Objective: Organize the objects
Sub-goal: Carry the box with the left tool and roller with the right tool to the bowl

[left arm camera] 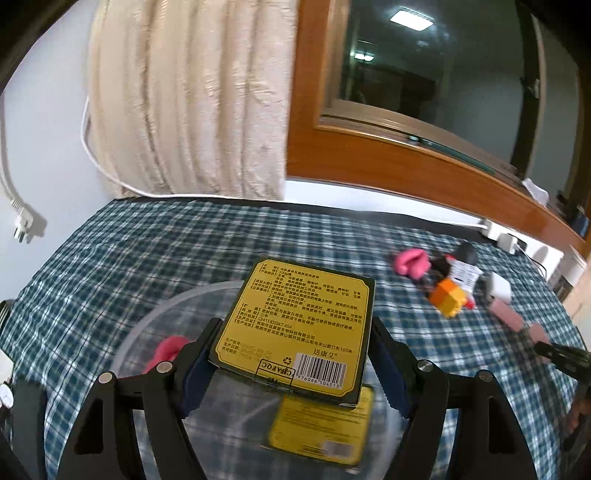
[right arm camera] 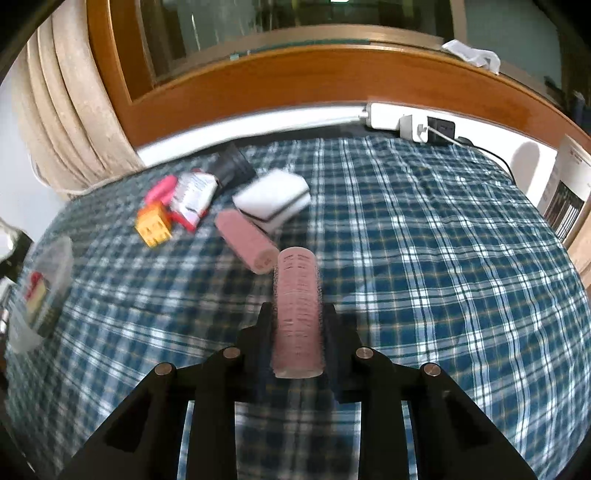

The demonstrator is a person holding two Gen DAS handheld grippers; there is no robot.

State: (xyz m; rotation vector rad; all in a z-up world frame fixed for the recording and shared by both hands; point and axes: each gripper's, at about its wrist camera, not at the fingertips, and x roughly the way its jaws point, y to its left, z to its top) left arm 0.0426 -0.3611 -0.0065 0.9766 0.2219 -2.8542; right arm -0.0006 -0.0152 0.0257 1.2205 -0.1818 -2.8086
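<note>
The left gripper (left arm camera: pixel 291 365) has its fingers clamped on a yellow box (left arm camera: pixel 301 321), held above a clear plastic bowl (left arm camera: pixel 155 321) on the plaid-covered surface (left arm camera: pixel 147 251). The right gripper (right arm camera: pixel 297 328) grips a pink tube (right arm camera: pixel 298 310) lifted over the cloth. Far left of it lie a second pink tube (right arm camera: pixel 245 240), a white sponge (right arm camera: pixel 275 197) and an orange block (right arm camera: pixel 153 223).

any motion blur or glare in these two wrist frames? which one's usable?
Left wrist: mostly sharp; print on the yellow flat box in the left gripper is legible, ceiling light glares in the window glass, fisheye bends the wooden sill. Right wrist: clearly motion-blurred; the pink cylindrical tube in the right gripper and the white sponge block are smeared.
</note>
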